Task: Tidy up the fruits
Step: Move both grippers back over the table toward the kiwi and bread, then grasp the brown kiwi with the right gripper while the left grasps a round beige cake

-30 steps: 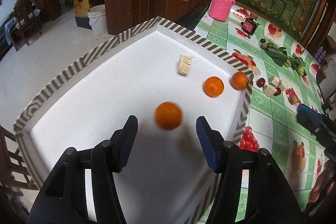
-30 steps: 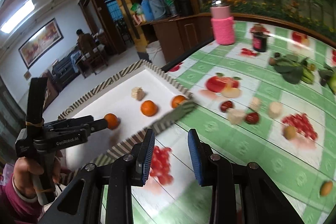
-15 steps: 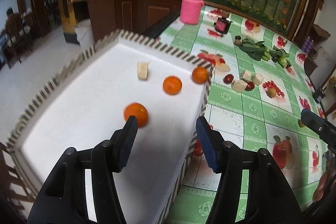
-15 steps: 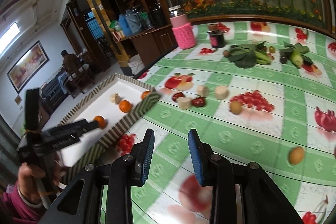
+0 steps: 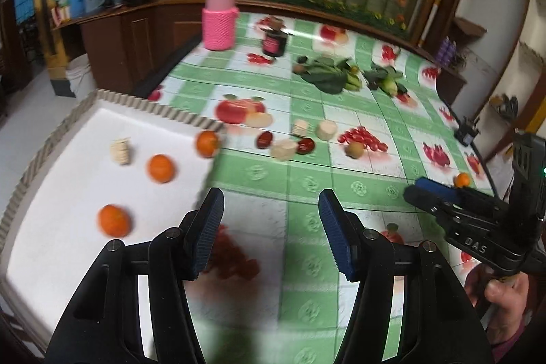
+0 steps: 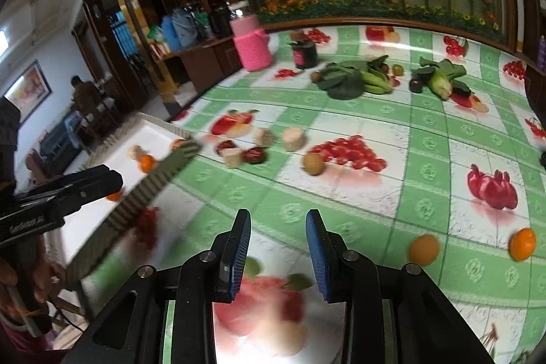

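A white tray with a striped rim (image 5: 160,112) sits at the table's left end. It holds three oranges (image 5: 114,220) (image 5: 160,168) (image 5: 207,143) and a pale banana chunk (image 5: 120,151). My left gripper (image 5: 269,220) is open and empty, over the tablecloth beside the tray's right rim. My right gripper (image 6: 277,244) is open and empty above the cloth. Two loose oranges (image 6: 424,248) (image 6: 522,244) lie to its right. A brown kiwi (image 6: 313,163), two dark red fruits (image 6: 254,155) and pale chunks (image 6: 293,139) lie mid-table.
A pink-sleeved bottle (image 5: 220,17) and a dark jar (image 5: 274,42) stand at the far edge. Leafy greens, small bananas and corn (image 6: 372,79) lie behind. The cloth has printed fruit pictures. The table's edge runs left of the tray.
My left gripper has swung right, off the tray and over the cloth; the orange it let go lies in the tray. My right gripper has swung right toward the loose oranges.
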The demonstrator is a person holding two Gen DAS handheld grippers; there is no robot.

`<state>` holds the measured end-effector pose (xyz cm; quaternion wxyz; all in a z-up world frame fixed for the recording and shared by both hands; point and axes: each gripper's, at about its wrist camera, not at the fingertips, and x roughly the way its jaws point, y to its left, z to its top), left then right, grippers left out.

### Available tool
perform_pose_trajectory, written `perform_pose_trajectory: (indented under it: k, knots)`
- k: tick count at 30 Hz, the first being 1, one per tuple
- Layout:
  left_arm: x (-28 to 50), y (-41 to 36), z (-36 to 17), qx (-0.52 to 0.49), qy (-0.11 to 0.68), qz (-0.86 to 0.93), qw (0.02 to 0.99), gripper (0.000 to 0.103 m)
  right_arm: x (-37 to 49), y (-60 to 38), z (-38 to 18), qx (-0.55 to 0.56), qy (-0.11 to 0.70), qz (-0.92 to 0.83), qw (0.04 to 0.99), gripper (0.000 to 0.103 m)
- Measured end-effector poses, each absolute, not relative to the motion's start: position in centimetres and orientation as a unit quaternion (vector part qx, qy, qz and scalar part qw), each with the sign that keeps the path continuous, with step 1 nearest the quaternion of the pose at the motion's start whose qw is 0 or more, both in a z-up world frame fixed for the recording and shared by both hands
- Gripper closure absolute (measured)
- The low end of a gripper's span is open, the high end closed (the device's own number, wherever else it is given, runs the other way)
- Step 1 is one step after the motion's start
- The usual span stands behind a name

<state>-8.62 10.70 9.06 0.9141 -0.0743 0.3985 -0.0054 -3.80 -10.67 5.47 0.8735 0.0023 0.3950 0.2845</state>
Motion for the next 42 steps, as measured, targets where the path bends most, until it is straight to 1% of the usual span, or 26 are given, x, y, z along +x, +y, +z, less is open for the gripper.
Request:
perform_pose_trajectory:
  k: [7,16,20,26,34,35,37,38,39,42]
  knots:
    - [-4.7,8.1,6.8,-0.06,0.426,-0.014,0.903,0.045,1.3,-9.7,4.1,-0.008,0.415,0.278,0.866,0.07]
    - [-0.9,8.8,4.2,-0.083,0.45,0.003,0.889,0.045,6.1,-6.9,1.2,-0.036,0.44,0.286,0.85,0.071]
    - [0.4,8.9,3.3,-0.085,0.458,0.012,0.885,0.045,6.0,-7.3,1.1,-0.042,0.436,0.287,0.852,0.079]
    - [2.3,8.4,2.2,-0.071,0.461,0.019,0.885,0.045,6.0,-9.4,1.1,0.006,0.444,0.298,0.845,0.08]
    - [4.3,8.1,1.1,-0.044,0.457,0.033,0.888,0.045,6.2,-10.2,1.7,0.027,0.44,0.307,0.843,0.08]
    - [4.4,7.9,1.1,-0.036,0.455,0.034,0.889,0.046,6.3,-10.2,1.8,0.027,0.438,0.308,0.844,0.08]
    - [4.3,7.8,1.1,-0.03,0.45,0.033,0.892,0.058,6.3,-10.2,1.9,0.027,0.437,0.309,0.844,0.08]
    - [4.3,7.8,1.1,-0.027,0.448,0.033,0.893,0.069,6.3,-10.1,1.8,0.026,0.438,0.31,0.843,0.08]
    - [4.3,7.9,1.1,-0.029,0.448,0.031,0.893,0.071,6.3,-10.0,1.7,0.023,0.439,0.311,0.842,0.08]
    - [3.9,8.1,1.2,-0.049,0.451,0.014,0.891,0.071,6.1,-9.5,1.4,0.011,0.442,0.313,0.84,0.08]
